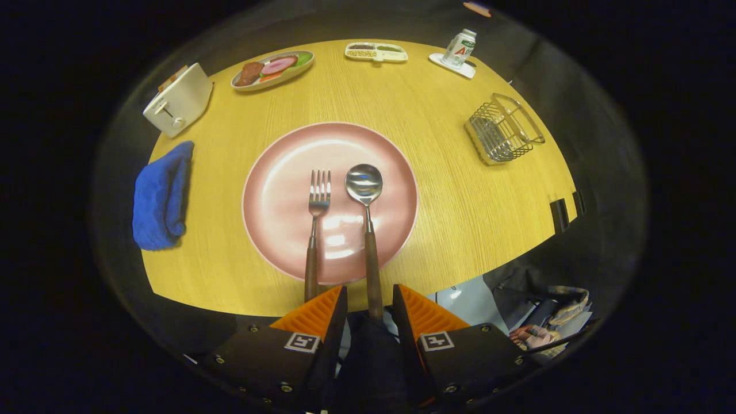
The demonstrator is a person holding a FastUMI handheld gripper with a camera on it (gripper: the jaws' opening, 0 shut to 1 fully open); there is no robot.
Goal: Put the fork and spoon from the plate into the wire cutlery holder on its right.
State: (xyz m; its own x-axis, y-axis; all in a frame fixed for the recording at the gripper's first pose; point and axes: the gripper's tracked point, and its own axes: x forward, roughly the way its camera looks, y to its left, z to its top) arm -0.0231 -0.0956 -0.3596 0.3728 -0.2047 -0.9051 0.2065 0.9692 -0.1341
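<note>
The gripper [370,302] is spread wide, holding nothing, with the spoon [368,230] handle's end lying between its fingers. The fork [315,230] lies just left on the plate [276,190]. First pickup seems to be starting: close on the spoon handle, then carry it ahead and right to the holder [503,129].

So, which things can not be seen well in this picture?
- Fork: its handle end is hidden behind one finger of the open tool, gripper view.
- Spoon: handle end runs between the fingers; contact cannot be told.
- Wire cutlery holder: inside too small to judge.
- Divided tray: contents too small.
</note>
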